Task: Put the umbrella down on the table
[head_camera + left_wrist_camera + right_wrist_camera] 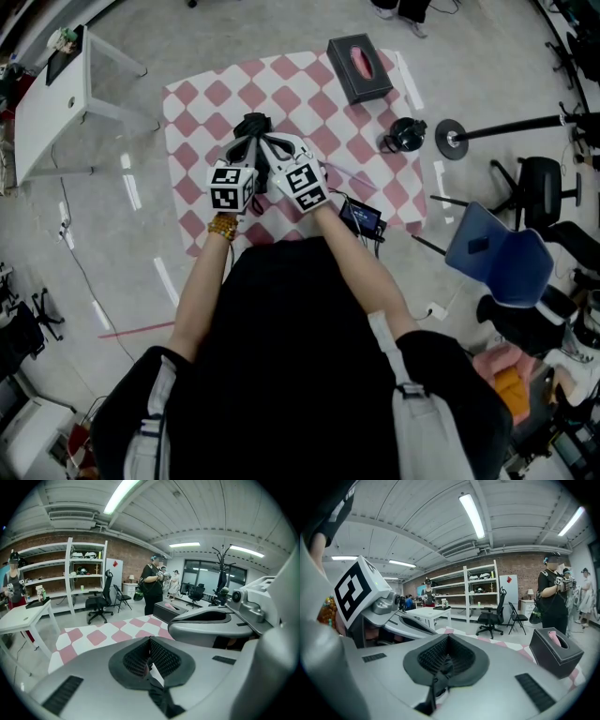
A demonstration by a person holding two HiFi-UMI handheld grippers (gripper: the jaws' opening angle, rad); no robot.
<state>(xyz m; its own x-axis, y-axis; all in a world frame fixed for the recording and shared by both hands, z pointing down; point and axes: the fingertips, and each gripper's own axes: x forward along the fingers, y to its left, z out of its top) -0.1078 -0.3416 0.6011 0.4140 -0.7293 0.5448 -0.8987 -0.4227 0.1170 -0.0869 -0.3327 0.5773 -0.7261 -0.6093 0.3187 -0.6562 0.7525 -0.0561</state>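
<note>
The checkered worktop (375, 178) spreads under both hands. The umbrella (251, 125), black and bunched up, sits just ahead of the two claw tips over the worktop's near squares. Its long axis and the way it points cannot be made out, nor whether it touches the cloth. The dark tissue box (360, 66) at the far edge holds a pink tissue in its slot. The left claw (150, 657) is closed on a strip of the umbrella's black fabric, and the right claw (447, 656) is pinched on its black strap.

Open checkered cloth (202, 122) (tissue box (360, 67) far right)
</note>
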